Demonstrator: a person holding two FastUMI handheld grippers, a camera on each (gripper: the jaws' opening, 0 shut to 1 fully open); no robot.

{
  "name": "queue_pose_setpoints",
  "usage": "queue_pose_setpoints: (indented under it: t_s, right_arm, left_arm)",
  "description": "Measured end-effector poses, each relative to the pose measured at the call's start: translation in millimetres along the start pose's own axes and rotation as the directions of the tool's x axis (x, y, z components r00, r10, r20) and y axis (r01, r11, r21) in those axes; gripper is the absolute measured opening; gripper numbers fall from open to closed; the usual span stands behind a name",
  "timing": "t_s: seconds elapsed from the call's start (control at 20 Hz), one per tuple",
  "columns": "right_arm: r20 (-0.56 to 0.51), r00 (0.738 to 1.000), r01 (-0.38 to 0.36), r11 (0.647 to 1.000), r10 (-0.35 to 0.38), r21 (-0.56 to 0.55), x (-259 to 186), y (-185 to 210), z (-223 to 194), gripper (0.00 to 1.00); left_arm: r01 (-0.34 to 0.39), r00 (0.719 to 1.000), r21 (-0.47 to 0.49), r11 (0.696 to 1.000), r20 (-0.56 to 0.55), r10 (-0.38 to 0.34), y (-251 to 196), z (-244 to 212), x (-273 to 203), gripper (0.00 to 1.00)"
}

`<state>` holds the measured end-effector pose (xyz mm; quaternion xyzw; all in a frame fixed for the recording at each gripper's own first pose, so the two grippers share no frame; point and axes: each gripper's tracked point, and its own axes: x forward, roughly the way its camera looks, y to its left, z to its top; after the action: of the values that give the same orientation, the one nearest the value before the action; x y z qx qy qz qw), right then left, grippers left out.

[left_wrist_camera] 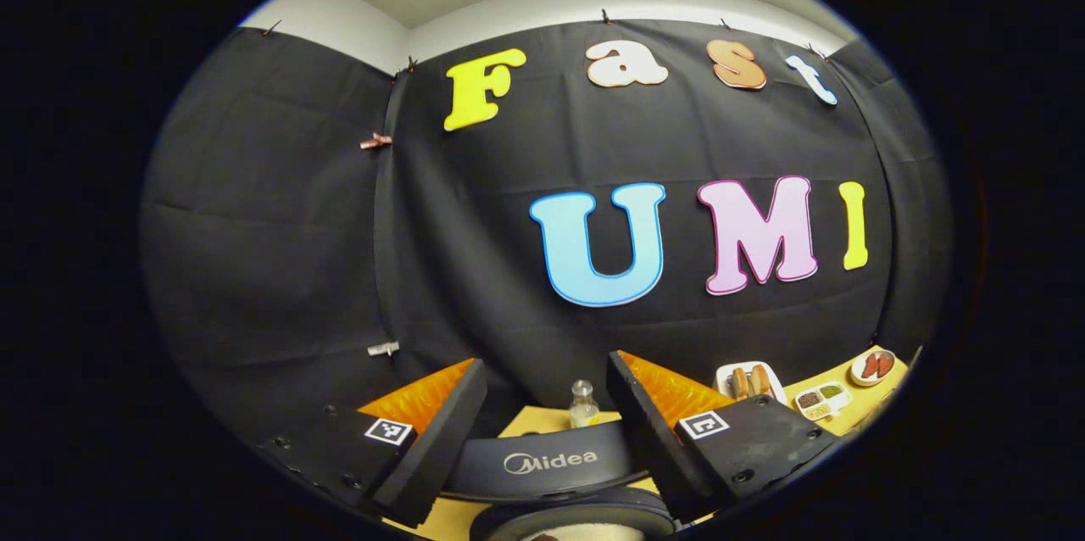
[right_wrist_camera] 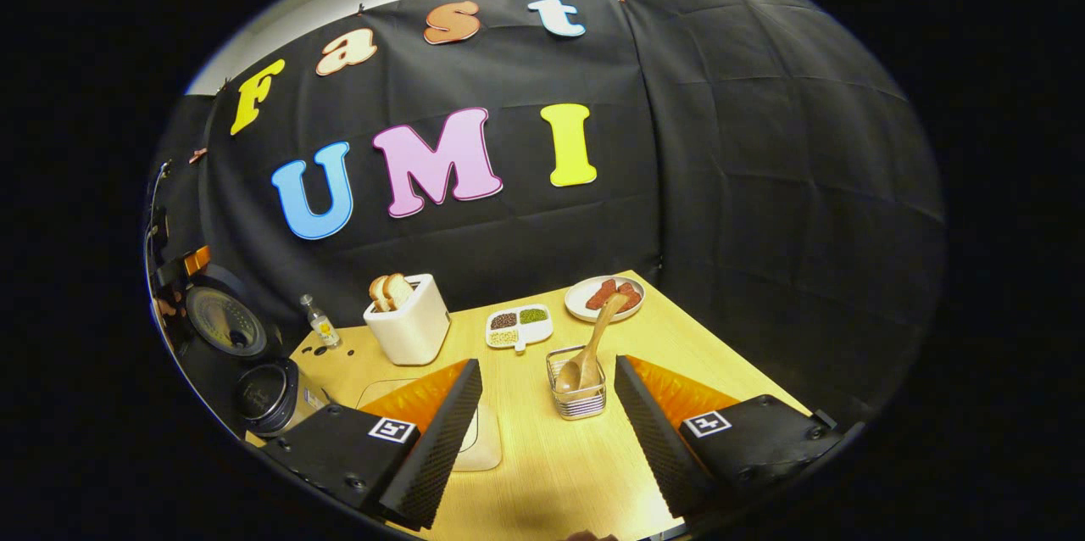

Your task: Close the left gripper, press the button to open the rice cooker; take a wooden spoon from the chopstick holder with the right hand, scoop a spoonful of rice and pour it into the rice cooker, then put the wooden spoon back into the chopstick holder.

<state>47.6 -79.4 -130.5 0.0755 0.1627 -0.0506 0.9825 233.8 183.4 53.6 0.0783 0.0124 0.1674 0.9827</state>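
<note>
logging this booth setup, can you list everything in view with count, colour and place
rice cooker: 1, dark, lid up, table's left edge
glass bottle: 1, clear, beside the cooker
toaster: 1, white, two bread slices in it, back of table
divided dish: 1, white, dark, green and pale fillings, right of toaster
plate: 1, white, reddish sausages on it, far corner
chopstick holder: 1, wire, table centre
wooden spoon: 1, light wood, standing in the holder
table: 1, light wood
left claw: 1, open, over the cooker
right claw: 1, open, before the holder

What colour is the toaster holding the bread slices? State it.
White: the toaster shows best in the right gripper view, standing on the wooden table with bread slices in it.
</note>
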Motion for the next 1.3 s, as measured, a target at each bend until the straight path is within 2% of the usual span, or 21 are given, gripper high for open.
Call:
queue_pose_setpoints:
  t_s: [0.25, 0.55, 0.7, 0.8, 1.0, 1.3]
  right_arm:
    - [-0.006, 1.000, -0.008, 1.000, 0.008, 0.001, 8.2, 3.3, -0.7, 0.98]
    - [-0.046, 0.997, -0.054, 0.999, 0.054, -0.003, 15.2, 17.9, -15.0, 0.99]
    - [-0.066, 0.994, -0.088, 0.996, 0.088, 0.000, 16.2, 27.8, -22.5, 0.99]
    - [-0.074, 0.992, -0.098, 0.995, 0.098, -0.003, 16.2, 29.8, -27.3, 0.98]
    - [-0.116, 0.988, -0.097, 0.995, 0.099, 0.023, 19.8, 32.6, -40.0, 0.98]
    - [-0.110, 0.989, -0.096, 0.995, 0.097, 0.014, 20.3, 42.1, -41.0, 0.98]
  left_arm:
    - [0.001, 0.986, -0.072, 0.997, -0.165, -0.013, -14.5, -35.5, -52.6, 1.00]
    - [0.016, 0.946, -0.114, 0.993, -0.319, -0.052, -32.0, -93.7, -107.5, 1.00]
    - [0.012, 0.914, -0.118, 0.993, -0.402, -0.058, -38.6, -138.9, -130.7, 1.00]
    - [0.015, 0.901, -0.108, 0.994, -0.431, -0.060, -42.7, -161.6, -140.1, 1.00]
    - [0.018, 0.906, -0.085, 0.996, -0.420, -0.053, -47.6, -190.9, -146.4, 1.00]
    - [0.025, 0.909, -0.044, 0.999, -0.414, -0.041, -51.6, -216.4, -147.7, 1.00]
